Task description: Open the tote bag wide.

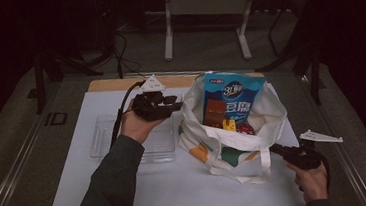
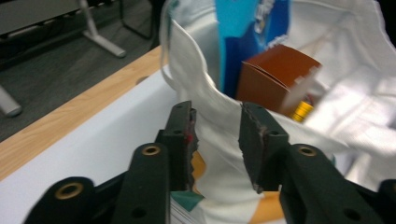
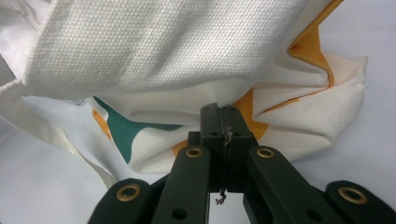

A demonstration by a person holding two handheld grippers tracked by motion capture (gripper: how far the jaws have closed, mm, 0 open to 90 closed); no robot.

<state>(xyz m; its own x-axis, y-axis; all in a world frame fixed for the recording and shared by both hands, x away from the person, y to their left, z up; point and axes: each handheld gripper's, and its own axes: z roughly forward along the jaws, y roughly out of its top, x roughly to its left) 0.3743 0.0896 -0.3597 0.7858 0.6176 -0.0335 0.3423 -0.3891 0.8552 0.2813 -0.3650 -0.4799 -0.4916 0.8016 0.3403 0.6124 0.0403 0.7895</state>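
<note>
Centre right of the high view: stands a cloth bag (image 1: pixel 275 117), mouth up and slumped open, with a blue packet (image 1: pixel 233 96) rising tall out of it and a brown box (image 1: pixel 214 113) leaning at the packet's foot.

Holds the left gripper (image 1: pixel 173 104) just to the left of the bag's near rim, level and pointing right, toward the mouth. In the left gripper view (image 2: pixel 217 126), shows jaws parted to a narrow gap. Places the folded rim (image 2: pixel 201 79) straight ahead and running up the frame between them, but pressed by neither pad. Puts the box (image 2: pixel 275 74) beyond, to the upper right, inside the bag.

Keeps the right gripper (image 1: pixel 275 150) low at the bag's lower right corner, tips against the cloth. In the right gripper view (image 3: pixel 223 116), shows jaws pressed together right at a crease of the bag (image 3: pixel 163 46); cannot tell whether any cloth is nipped.

Judging by this, turns on the rim's line: runs across the left jaws' closing direction, so needs only a short push forward. Leaves open sheet (image 1: pixel 178 188) at the bottom of the frame and a clear tray (image 1: pixel 101 135) at the left, behind the hand, with the table edge well away.
</note>
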